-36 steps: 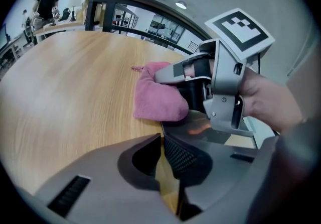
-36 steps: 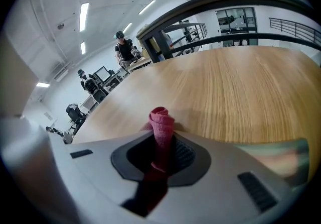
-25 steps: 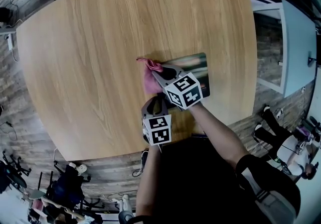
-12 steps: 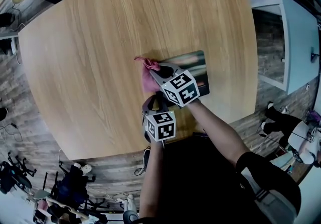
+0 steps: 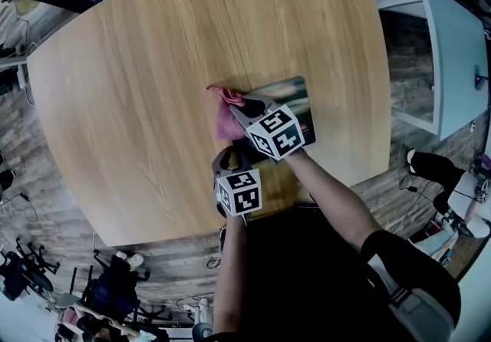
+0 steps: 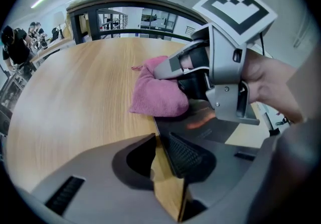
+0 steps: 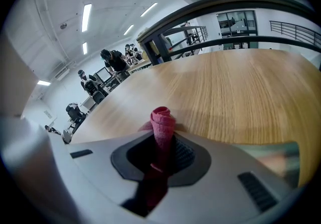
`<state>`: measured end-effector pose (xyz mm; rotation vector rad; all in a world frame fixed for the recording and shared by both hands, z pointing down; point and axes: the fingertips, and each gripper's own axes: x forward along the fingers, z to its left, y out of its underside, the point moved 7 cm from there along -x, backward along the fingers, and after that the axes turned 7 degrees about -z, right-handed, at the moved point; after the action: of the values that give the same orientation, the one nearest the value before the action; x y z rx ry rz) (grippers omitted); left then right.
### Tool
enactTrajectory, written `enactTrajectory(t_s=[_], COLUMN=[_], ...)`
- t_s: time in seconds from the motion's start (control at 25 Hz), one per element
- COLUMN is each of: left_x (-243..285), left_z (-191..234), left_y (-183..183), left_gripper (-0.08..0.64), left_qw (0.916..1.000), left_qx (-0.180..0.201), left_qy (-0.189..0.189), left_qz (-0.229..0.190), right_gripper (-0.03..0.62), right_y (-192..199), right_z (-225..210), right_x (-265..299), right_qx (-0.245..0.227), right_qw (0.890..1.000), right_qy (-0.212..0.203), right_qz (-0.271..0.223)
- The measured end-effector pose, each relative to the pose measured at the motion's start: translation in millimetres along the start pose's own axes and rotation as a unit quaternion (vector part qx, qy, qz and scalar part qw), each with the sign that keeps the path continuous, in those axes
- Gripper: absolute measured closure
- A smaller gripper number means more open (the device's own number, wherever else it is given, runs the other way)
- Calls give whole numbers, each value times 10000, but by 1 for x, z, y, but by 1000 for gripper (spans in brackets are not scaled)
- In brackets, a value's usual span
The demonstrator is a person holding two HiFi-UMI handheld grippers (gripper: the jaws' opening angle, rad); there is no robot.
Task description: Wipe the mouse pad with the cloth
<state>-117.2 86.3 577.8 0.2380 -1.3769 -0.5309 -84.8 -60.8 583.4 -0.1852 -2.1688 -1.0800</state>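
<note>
Little has shifted: right gripper (image 5: pixel 239 110) still pinches cloth (image 5: pixel 225 124) at pad's (image 5: pixel 295 93) 9 o'clock edge; left gripper (image 5: pixel 234 156) jaws slightly spread at 7 o'clock corner; bench (image 5: pixel 146 57) open beyond.

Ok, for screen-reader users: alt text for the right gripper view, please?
The right gripper is shut on a fold of pink cloth poking up between its jaws, above a wooden table. A strip of mouse pad shows lower right; people are far off at left.
</note>
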Motion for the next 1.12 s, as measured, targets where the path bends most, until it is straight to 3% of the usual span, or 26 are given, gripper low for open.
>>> enactTrajectory(t_s=[1.12], left_x=[2], left_z=[2], left_y=[-3], left_gripper=[460], left_qw=[9998], left_qx=[-211], left_qy=[-42], left_qz=[-46], right_gripper=[526], right_y=[7], right_z=[-85], right_x=[-60], right_qx=[353], right_qw=[9972], right_qy=[641], right_qz=[-167])
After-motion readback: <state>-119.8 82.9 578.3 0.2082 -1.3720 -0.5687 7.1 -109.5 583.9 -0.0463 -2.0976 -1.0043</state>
